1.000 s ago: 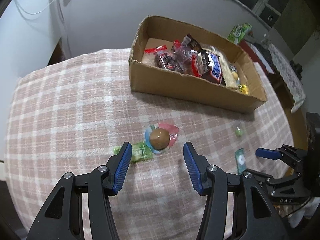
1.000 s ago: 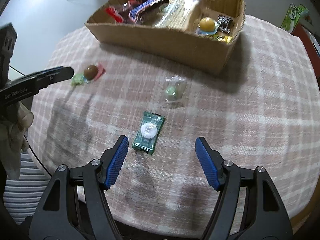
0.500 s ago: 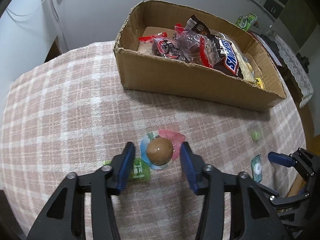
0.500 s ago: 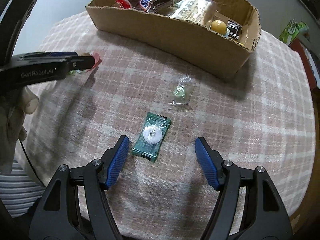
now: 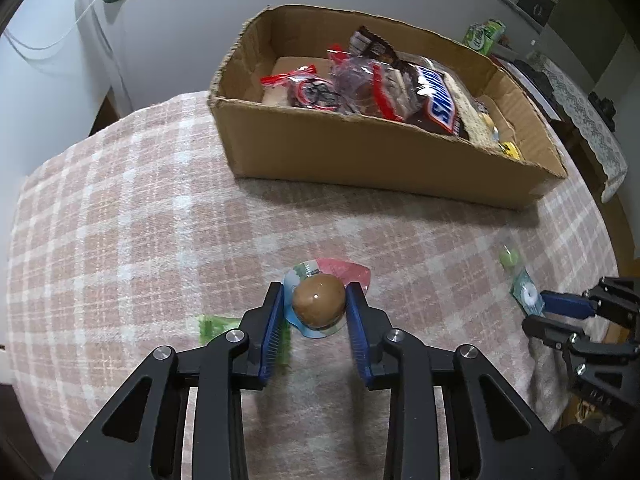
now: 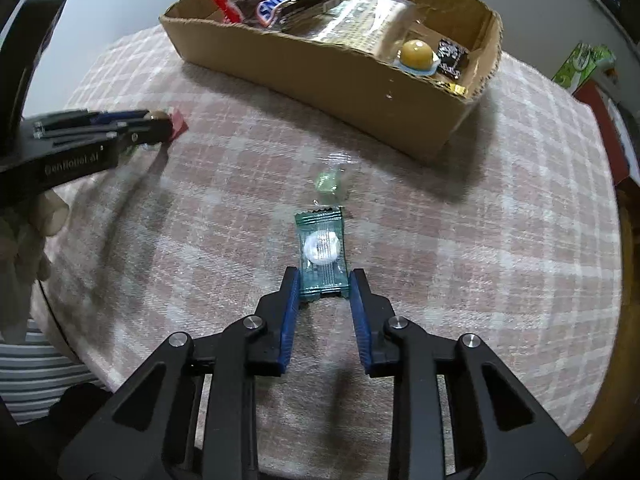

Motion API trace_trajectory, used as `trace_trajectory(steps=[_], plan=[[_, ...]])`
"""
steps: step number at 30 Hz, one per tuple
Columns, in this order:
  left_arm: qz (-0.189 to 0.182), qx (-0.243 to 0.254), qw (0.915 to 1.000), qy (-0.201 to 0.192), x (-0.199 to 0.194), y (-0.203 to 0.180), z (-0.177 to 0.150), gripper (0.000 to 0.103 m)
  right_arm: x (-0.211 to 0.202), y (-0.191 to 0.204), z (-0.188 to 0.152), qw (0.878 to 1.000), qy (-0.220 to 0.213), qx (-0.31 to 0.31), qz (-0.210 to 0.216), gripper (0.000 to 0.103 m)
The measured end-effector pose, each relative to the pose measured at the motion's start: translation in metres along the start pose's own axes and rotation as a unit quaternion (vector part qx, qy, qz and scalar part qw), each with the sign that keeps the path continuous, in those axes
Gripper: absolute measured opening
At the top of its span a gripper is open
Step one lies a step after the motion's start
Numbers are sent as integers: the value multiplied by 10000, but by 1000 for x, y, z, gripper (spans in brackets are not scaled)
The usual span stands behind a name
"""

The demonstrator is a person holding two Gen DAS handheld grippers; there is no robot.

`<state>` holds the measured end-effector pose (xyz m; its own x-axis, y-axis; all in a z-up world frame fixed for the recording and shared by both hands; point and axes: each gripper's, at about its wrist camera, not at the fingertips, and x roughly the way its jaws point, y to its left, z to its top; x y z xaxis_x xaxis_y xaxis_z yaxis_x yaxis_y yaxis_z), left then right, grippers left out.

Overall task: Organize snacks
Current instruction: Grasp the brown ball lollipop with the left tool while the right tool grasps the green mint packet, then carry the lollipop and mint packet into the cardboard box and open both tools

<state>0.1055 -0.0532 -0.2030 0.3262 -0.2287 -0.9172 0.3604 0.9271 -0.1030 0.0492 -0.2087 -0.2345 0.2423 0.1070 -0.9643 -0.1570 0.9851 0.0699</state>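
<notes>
My left gripper (image 5: 314, 302) is shut on a brown chocolate ball snack (image 5: 318, 300) in a clear dome pack with a red tab, resting on the checked tablecloth. A green candy wrapper (image 5: 216, 326) lies just left of its left finger. My right gripper (image 6: 322, 284) is shut on the near end of a teal mint candy wrapper (image 6: 322, 246). A small clear-wrapped green candy (image 6: 328, 182) lies just beyond it. The cardboard box (image 5: 376, 156) holds several snacks, among them a Snickers bag (image 5: 436, 100) and a yellow ball snack (image 6: 416, 54).
The round table's checked cloth (image 5: 120, 220) drops off at the near and right edges. A green carton (image 6: 582, 62) stands off the table at the far right. The left gripper's side (image 6: 80, 136) shows in the right wrist view.
Both grippers moved forward and closed: the left around the chocolate ball snack, the right around the teal mint wrapper. The box looks nearer in both views.
</notes>
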Motion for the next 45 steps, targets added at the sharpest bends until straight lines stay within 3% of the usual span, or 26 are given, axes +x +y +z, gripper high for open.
trace_trajectory(steps=[6, 23, 34, 45], plan=[[-112, 94, 9999, 0, -1, -12, -4, 29, -2, -17, 1, 9991, -62, 255, 343, 26], [-447, -9, 9981, -412, -40, -6, 1, 29, -44, -44, 5, 9970, -377, 448, 501, 26], [-529, 36, 9954, -802, -66, -5, 29, 29, -77, -58, 28, 9950, -733, 496, 465, 26], [-375, -62, 9934, -1078, -74, 5, 62, 29, -91, -71, 70, 9929, -1057, 465, 296, 26]])
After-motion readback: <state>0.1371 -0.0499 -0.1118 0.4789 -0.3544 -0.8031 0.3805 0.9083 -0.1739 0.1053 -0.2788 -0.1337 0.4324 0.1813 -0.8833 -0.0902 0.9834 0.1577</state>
